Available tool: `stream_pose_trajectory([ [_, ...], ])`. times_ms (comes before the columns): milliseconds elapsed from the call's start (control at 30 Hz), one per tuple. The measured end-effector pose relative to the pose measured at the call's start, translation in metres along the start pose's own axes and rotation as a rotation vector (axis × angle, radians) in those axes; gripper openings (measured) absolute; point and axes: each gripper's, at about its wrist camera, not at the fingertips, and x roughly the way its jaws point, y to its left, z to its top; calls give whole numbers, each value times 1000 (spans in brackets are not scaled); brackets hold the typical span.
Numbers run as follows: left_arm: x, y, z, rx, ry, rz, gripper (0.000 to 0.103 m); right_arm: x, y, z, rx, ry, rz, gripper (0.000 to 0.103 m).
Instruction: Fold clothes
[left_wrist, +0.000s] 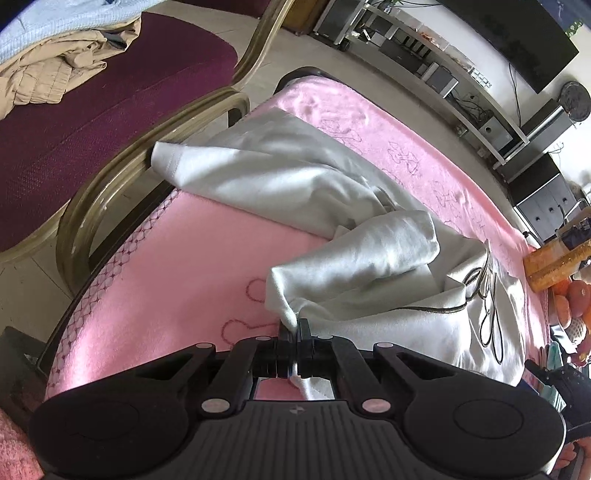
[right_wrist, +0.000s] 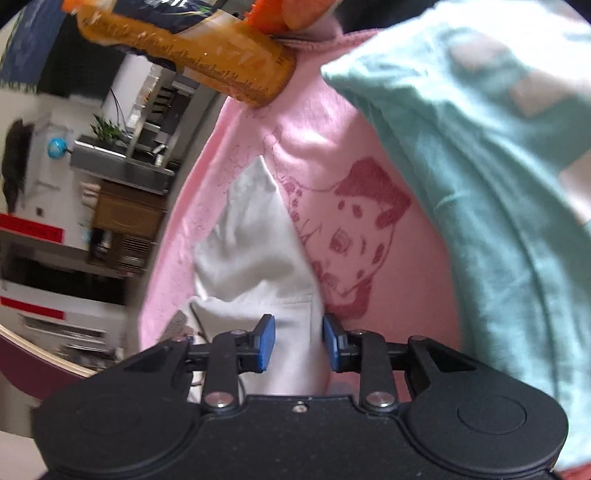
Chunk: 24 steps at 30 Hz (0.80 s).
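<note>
Looking along the left gripper (left_wrist: 294, 334) first: its jaws are pressed together on a bunched corner of the white garment (left_wrist: 332, 206), with a tail of the cloth hanging out behind the pads. The garment lies rumpled on the pink blanket (left_wrist: 166, 280) that covers the table, one hemmed end reaching toward the chair (left_wrist: 110, 122) at the far left and the printed part (thin dark line drawing) spreading toward the right edge. Its long axis seems to run from that hemmed end diagonally down to the right. It looks like light, limp knit cloth: it should sag and drape from any pinch, so a hem, seam or corner is the sensible place to hold, and two holds well apart would keep an edge straight.

From the right wrist view, the right gripper (right_wrist: 298, 345) has its blue pads spread, with a stitched edge of the same white garment lying between and under them; the pads do not appear to press on it. Here the cloth narrows away from the camera to a point. A teal garment (right_wrist: 480, 166) lies just beside on the right, on the blanket. That stitched hem between the pads is a firm, non-slip place to close on.
</note>
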Motion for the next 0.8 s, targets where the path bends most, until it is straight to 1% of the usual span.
stream_pose_trajectory([
  [200,3,2,-1,-9,12,1,0,0,-5,-2,12,-51,41,28],
  [300,5,3,-1,-11,14,5,0,6,-7,-2,6,-51,71,28],
  [333,5,3,-1,-13,15,6,0,8,-9,-1,15,-30,91,29],
  [433,8,3,-1,-14,18,11,0,20,-12,-2,48,144,155,29],
  [500,10,2,-1,-14,22,13,0,28,-10,-9,24,254,168,29],
  [533,10,2,-2,-14,24,13,0,29,-7,-12,-3,275,167,29],
  [567,11,2,-2,-14,25,13,0,28,-3,-13,-40,267,162,29],
  [600,11,2,-2,-14,27,13,0,25,-2,-12,-53,229,157,29],
  [633,12,2,-2,-15,28,14,0,21,-2,-10,-43,166,153,32],
  [667,12,3,-2,-15,28,15,0,16,-6,-9,-8,94,156,35],
  [700,12,3,-3,-17,29,17,0,9,-13,-7,49,13,166,42],
  [733,12,4,-3,-20,30,18,0,8,-19,-6,100,-9,187,42],
  [800,13,5,-2,-26,33,19,0,13,-28,-6,189,50,246,42],
])
